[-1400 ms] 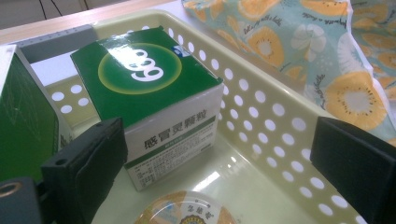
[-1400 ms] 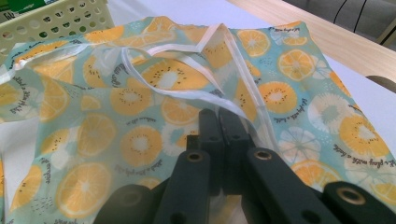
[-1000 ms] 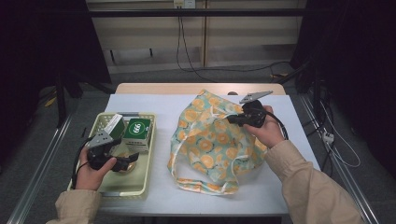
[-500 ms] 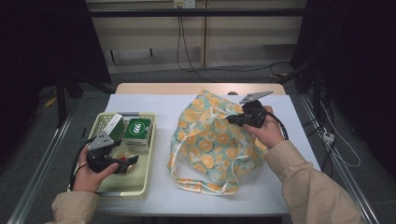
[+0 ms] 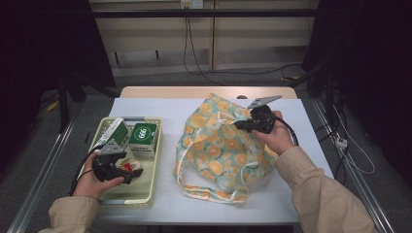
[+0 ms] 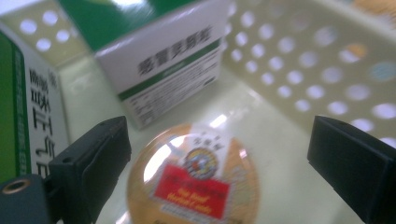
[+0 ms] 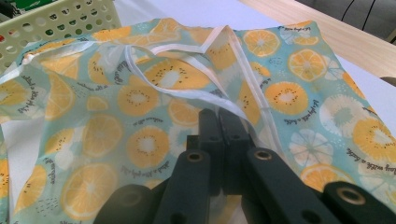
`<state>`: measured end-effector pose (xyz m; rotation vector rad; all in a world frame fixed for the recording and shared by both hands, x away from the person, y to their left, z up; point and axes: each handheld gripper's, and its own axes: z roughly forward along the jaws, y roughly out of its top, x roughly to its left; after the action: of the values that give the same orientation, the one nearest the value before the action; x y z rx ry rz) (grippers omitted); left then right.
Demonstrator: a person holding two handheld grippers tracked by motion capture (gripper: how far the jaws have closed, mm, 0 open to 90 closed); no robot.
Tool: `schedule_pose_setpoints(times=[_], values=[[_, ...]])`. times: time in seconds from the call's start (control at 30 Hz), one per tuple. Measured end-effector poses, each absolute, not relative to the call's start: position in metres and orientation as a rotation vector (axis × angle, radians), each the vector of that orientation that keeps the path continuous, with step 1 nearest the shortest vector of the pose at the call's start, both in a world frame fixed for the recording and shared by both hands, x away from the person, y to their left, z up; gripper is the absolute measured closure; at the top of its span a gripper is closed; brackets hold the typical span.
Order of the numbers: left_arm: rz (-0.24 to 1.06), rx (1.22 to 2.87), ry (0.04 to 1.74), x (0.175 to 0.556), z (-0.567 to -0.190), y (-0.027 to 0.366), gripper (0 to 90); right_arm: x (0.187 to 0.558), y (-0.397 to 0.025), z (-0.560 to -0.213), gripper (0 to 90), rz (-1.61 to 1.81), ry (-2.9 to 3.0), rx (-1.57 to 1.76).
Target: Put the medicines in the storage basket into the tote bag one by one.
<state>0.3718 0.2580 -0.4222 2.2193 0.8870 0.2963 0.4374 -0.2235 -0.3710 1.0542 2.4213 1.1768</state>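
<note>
Left claw (image 6: 219, 154) apart, straddling round candy tin (image 6: 194, 179) in basket (image 5: 145, 191), lower left of high view; not yet gripped. Right claw (image 7: 219, 140) clamped on fruit-print bag (image 5: 218, 145) rim, centre. Tin and boxes (image 5: 144, 137) not yet bagged.

Bench with a basket and a bag lying on it.
The bench (image 5: 160, 109), white-topped with a bare wooden strip along its far edge, is carrying two things: a pale yellow perforated basket (image 5: 145, 194) is sitting at the near left, and a fruit-print fabric bag (image 5: 214, 155) is lying spread in the middle, its white handles trailing toward the near edge, just beside the basket without touching it.
</note>
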Motion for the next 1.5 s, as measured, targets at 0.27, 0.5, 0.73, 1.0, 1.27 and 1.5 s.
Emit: schedule_pose_setpoints(times=[0.27, 0.5, 0.73, 1.0, 1.27, 1.5], values=[[0.280, 2.315, 0.897, 0.377, -0.431, 0.255, 10.3, 0.438, -0.223, -0.373, 90.0, 1.175, 2.425, 1.053], [0.312, 2.367, 0.912, 0.377, -0.434, 0.254, 17.1, 0.436, -0.225, -0.372, 90.0, 1.179, 2.421, 1.055], [0.289, 2.365, 0.946, 0.377, -0.432, 0.252, 20.5, 0.435, -0.226, -0.372, 90.0, 1.178, 2.417, 1.056], [0.287, 2.244, 0.961, 0.379, -0.411, 0.245, 20.7, 0.435, -0.226, -0.372, 90.0, 1.186, 2.417, 1.056], [0.276, 2.178, 0.934, 0.376, -0.379, 0.226, 20.7, 0.435, -0.226, -0.373, 90.0, 1.188, 2.419, 1.057], [0.262, 2.137, 0.847, 0.374, -0.351, 0.203, 20.7, 0.435, -0.224, -0.373, 90.0, 1.190, 2.425, 1.051]])
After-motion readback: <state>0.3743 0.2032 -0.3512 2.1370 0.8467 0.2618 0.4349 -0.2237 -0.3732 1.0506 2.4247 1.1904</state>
